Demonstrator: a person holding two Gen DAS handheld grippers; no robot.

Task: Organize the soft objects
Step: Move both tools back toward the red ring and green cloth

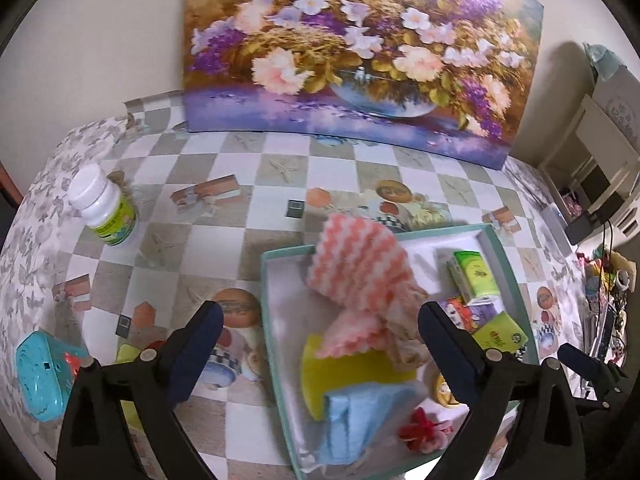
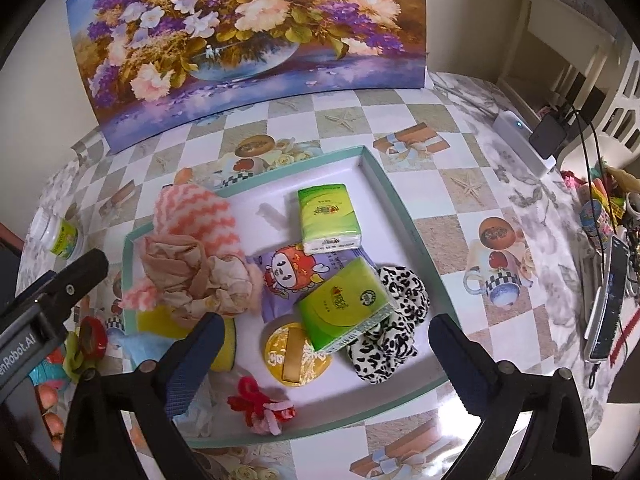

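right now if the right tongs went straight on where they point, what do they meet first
Probably the green tissue pack lying in the tray, just ahead between the open right tongs; depth is hard to judge.

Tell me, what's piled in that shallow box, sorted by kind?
Tissue packs: 3 (two green, one purple cartoon)
Cloths: 3 (pink zigzag, beige, blue)
Scrunchies: 2 (leopard, red-pink)
Yellow sponge: 1
Gold round tin: 1
Total: 10

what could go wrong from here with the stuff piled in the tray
The pink-and-white cloth is draped over the tray's far rim and might slip out. The red yarn bow lies close to the near rim and could get knocked off. Both grippers are open above the pile.
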